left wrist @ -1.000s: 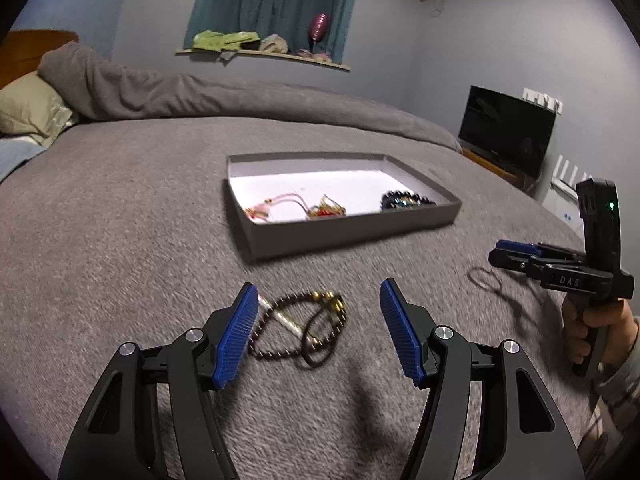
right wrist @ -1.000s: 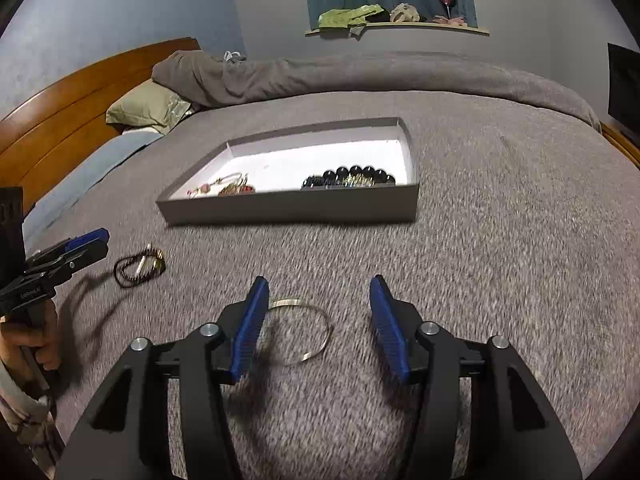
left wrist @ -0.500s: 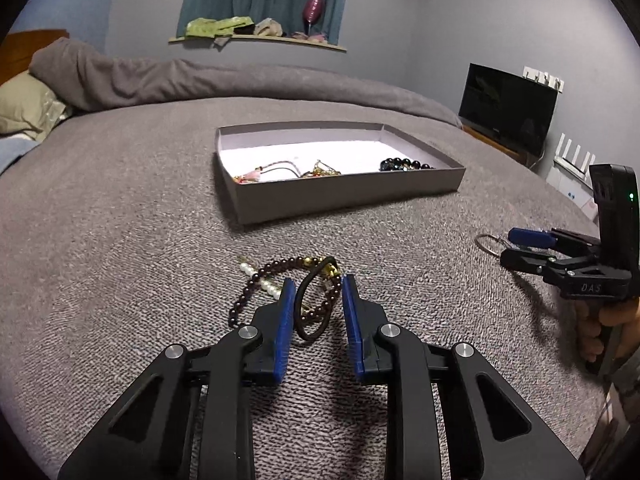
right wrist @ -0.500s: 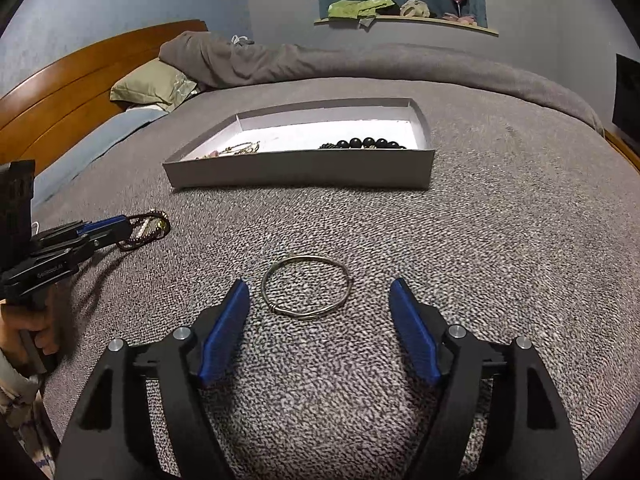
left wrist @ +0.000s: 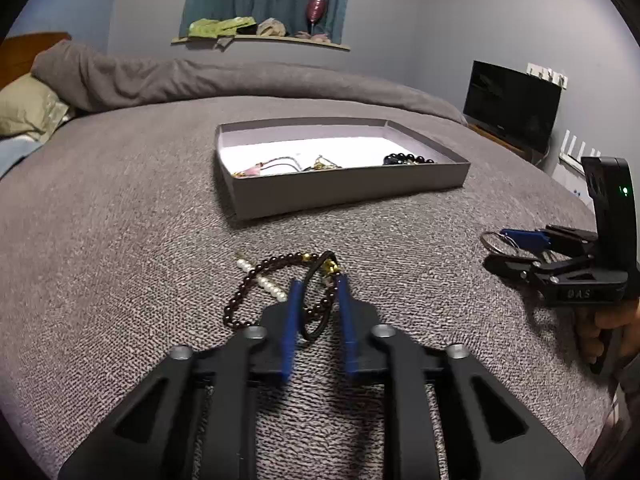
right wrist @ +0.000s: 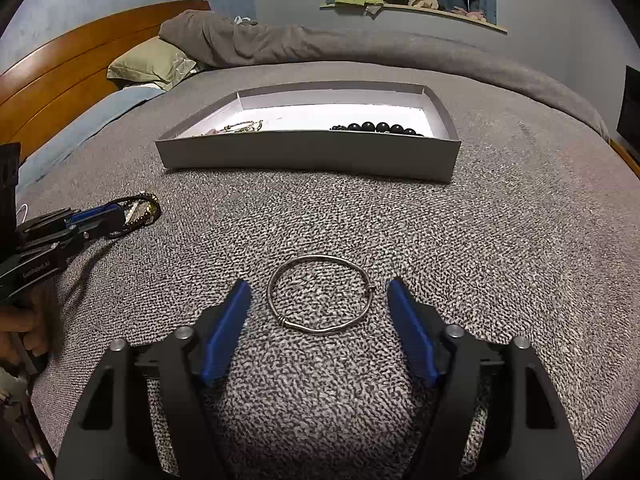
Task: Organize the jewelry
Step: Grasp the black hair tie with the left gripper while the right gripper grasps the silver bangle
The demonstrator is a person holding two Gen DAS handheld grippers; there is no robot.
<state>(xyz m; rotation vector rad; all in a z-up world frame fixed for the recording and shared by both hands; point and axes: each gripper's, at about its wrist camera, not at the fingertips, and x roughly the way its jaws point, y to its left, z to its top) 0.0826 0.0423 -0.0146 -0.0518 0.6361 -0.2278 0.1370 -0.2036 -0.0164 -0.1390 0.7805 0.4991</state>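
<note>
Gathering loose jewelry on the bed, the left gripper (left wrist: 318, 282) clamps a beaded bracelet (left wrist: 256, 280), right gripper (right wrist: 320, 296) jaws apart around a silver bangle (right wrist: 320, 294), likely closing next.

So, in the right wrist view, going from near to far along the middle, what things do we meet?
Right claw → silver bangle → grey box → rolled grey duvet → window shelf.

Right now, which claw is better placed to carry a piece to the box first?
Left. The left claw is nearly closed around the beaded bracelet bundle, while the right claw is wide open, the silver bangle lying untouched between its fingers.
</note>
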